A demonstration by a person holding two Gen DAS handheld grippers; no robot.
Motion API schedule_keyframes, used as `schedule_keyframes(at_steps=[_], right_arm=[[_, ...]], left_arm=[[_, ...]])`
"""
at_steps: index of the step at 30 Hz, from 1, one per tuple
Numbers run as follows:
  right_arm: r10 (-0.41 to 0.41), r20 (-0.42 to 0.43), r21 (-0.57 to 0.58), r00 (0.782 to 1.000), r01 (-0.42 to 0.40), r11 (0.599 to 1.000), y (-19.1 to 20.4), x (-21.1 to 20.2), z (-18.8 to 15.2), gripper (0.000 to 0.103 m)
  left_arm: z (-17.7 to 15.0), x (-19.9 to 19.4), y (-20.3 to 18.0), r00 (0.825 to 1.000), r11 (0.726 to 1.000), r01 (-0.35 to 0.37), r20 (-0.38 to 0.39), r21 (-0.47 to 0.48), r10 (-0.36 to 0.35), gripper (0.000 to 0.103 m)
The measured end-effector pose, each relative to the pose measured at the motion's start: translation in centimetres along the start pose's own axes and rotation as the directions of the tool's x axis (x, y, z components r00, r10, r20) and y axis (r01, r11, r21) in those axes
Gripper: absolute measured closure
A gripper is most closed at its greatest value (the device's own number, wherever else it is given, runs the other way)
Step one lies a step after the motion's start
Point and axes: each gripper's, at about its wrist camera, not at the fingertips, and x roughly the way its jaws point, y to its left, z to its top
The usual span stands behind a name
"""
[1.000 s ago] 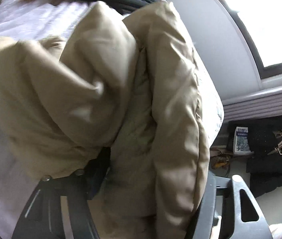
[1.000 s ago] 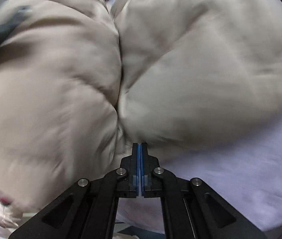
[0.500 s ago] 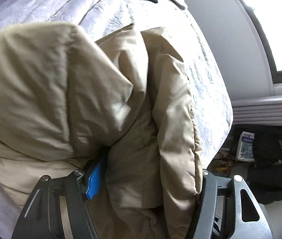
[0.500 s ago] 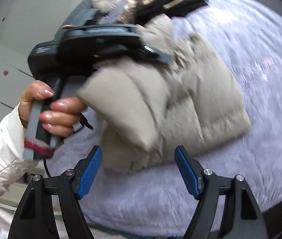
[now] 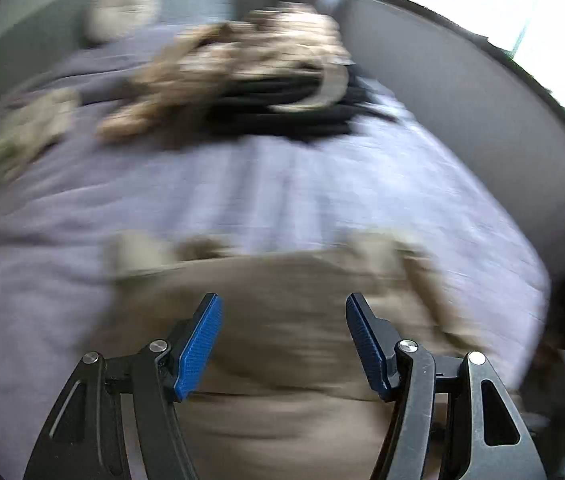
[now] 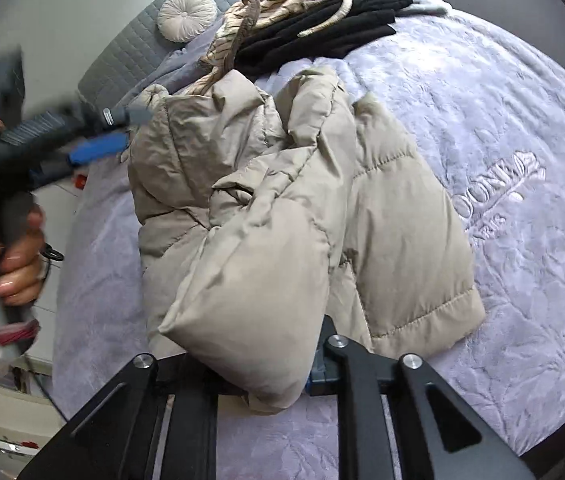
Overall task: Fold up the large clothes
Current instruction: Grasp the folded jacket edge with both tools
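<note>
Jacket (image 6: 282,200) lies bunched mid-bed (image 6: 522,160); we see our right gripper (image 6: 270,380), jaws just closing, clamped on its near sleeve. Left gripper (image 5: 282,344) hangs apart, empty, above the jacket's edge.

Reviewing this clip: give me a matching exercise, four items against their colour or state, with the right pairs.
Items:
1. puffer jacket
2. folded clothes
3. left gripper
4. round cushion

States:
A. black, stacked at the far end of the bed
B. white, against the headboard
C. beige, bunched on the bedspread
D. jaws apart, nothing between them

Pairs: 1-C, 2-A, 3-D, 4-B
</note>
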Motion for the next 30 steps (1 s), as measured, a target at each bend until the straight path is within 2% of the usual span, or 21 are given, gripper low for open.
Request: schedule_keyframes(at_steps=[3, 4, 6, 8, 11, 15, 18, 23, 30], right_arm=[[-0.038, 0.034, -0.055, 0.999, 0.04, 0.998, 0.9, -1.2, -0.5, 0.091], [-0.048, 0.042, -0.064, 0.998, 0.051, 0.997, 1.3, -1.6, -0.5, 0.091], [-0.075, 0.055, -0.075, 0.996, 0.079, 0.994, 1.1, -2.0, -0.7, 0.091], [-0.106, 0.057, -0.069, 0.993, 0.11, 0.992, 0.1, -2.1, -0.8, 0.091], [-0.158, 0.036, 0.0, 0.987, 0.158, 0.987, -2.3, -1.9, -1.0, 0.091], [-0.178, 0.003, 0.095, 0.984, 0.177, 0.98, -6.1, -1.4, -1.5, 0.091], [-0.155, -0.027, 0.163, 0.988, 0.157, 0.974, -8.8, -0.2, -1.9, 0.091], [-0.074, -0.039, 0.252, 0.996, 0.081, 0.964, -11.8, 1.4, -2.4, 0.088], [-0.006, -0.073, 0.342, 0.997, 0.031, 0.939, -13.8, 0.0, -2.3, 0.086]], left_arm=[[-2.0, 3.1, 4.9, 0.99, 0.989, -0.134, -0.046, -0.058, 0.131, 0.038], [-1.5, 4.0, 6.8, 0.99, 0.988, -0.132, -0.064, -0.074, 0.127, 0.038], [-2.4, 5.0, 6.7, 0.992, 0.989, -0.115, -0.066, -0.088, 0.11, 0.038], [-1.8, 6.2, 5.2, 0.992, 0.992, -0.113, -0.057, -0.048, 0.11, 0.038], [-1.5, 8.6, 1.8, 0.996, 0.996, -0.083, -0.041, 0.028, 0.084, 0.038], [-0.4, 11.1, -3.4, 0.999, 0.995, -0.037, -0.036, 0.09, 0.04, 0.038], [0.3, 12.5, -5.5, 0.998, 0.993, -0.037, -0.05, 0.113, 0.043, 0.038], [0.2, 13.9, -6.1, 0.996, 0.992, -0.056, -0.068, 0.11, 0.064, 0.038], [0.1, 14.6, -6.4, 0.993, 0.99, -0.072, -0.082, 0.123, 0.082, 0.038]])
